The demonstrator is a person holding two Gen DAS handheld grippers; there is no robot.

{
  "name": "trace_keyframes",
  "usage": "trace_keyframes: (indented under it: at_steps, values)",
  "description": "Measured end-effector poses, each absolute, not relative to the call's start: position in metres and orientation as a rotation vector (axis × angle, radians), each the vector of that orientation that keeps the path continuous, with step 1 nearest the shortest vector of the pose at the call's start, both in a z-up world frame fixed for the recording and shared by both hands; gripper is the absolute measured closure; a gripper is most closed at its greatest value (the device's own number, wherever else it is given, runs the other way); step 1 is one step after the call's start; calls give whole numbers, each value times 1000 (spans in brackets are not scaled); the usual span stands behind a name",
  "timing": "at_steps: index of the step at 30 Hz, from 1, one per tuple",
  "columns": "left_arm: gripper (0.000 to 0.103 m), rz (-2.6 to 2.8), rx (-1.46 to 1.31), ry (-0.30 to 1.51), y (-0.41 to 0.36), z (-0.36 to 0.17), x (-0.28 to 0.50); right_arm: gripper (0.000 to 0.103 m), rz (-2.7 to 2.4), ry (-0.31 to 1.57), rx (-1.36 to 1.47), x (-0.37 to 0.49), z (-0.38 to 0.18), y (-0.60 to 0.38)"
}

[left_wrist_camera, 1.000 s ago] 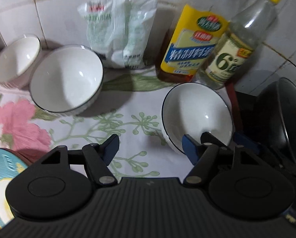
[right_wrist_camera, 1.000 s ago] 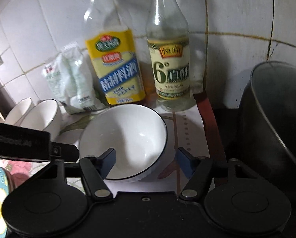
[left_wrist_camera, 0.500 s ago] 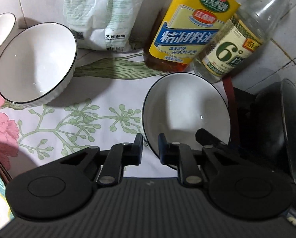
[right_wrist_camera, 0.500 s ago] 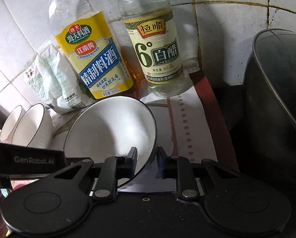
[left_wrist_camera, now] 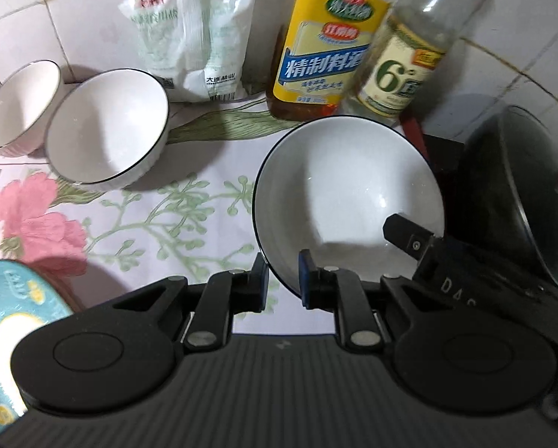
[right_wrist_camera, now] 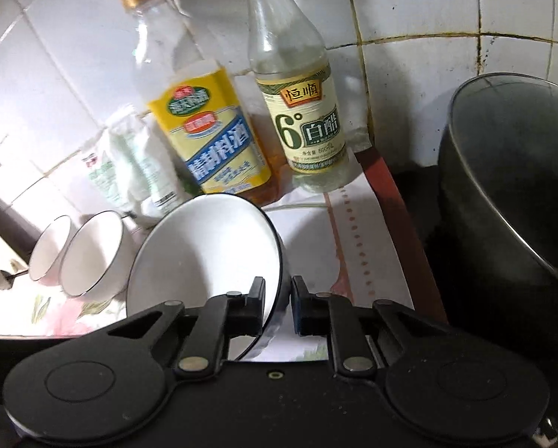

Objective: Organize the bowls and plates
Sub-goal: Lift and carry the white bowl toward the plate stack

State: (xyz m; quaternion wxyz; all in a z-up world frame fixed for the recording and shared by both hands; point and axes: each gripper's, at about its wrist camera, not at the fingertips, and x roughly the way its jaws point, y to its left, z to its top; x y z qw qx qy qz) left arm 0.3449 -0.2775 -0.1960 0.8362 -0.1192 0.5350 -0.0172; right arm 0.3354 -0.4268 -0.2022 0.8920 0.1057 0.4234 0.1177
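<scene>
A counter covered by a white cloth printed with pink flowers and green sprigs (left_wrist_camera: 159, 220) fills the middle. On it, upper left, rest two white dark-rimmed bowls (left_wrist_camera: 107, 130); along the top stand a white plastic bag (left_wrist_camera: 197, 33), a yellow-labelled bottle (left_wrist_camera: 324, 56) and a clear vinegar bottle (left_wrist_camera: 402, 71).

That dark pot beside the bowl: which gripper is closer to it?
Right. The right gripper pinches the bowl rim on the side facing the pot; the left gripper clamps the rim's far side.
</scene>
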Motion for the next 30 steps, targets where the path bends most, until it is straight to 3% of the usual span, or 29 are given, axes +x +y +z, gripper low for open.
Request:
trace_keyframes:
  at_steps: [10, 30]
  values:
    - [88, -81, -266, 1124, -253, -166, 270, 85, 273, 907, 302, 265, -176, -443]
    - [88, -91, -191, 1182, -235, -198, 197, 84, 360, 986, 347, 194, -204, -440]
